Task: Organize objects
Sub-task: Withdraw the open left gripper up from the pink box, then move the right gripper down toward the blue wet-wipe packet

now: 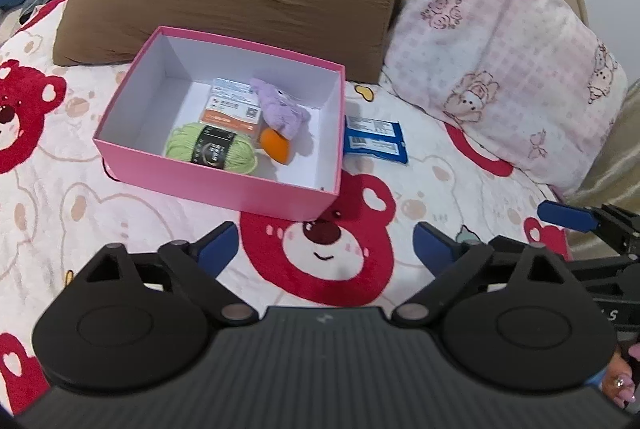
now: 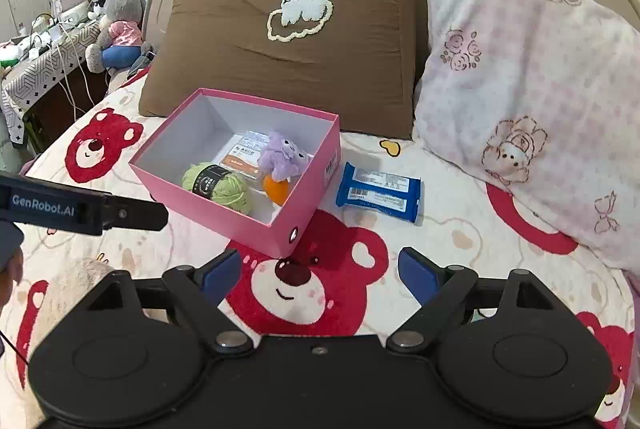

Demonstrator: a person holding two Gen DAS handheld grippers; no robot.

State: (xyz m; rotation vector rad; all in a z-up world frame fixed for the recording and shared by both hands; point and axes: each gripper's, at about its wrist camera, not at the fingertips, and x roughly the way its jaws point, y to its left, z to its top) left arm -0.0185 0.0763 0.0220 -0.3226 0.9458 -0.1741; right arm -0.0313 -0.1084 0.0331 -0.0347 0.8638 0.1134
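The pink box (image 2: 256, 225) sits open on the bed (image 2: 460, 241), its far side up against the brown pillow (image 2: 280, 69), and it looks like the collecting place for this tidy-up: inside it lie a ball of green yarn (image 2: 220, 185), a purple plush toy (image 2: 282, 157), a small orange thing (image 2: 276, 191) and a flat orange-and-white packet (image 2: 244, 155). Just beside the box, on the side toward the pink pillow (image 2: 540, 89), a blue packet (image 2: 380, 193) rests on the bedspread; I judge it the one thing left to go in. Both tools hang over the bedspread on the near side of the box, tilted down toward it. The left claw (image 1: 326, 253) stands wide open and empty, and the right claw (image 2: 320, 275) likewise gapes with nothing between its blue pads (image 2: 416, 275), neither touching the box
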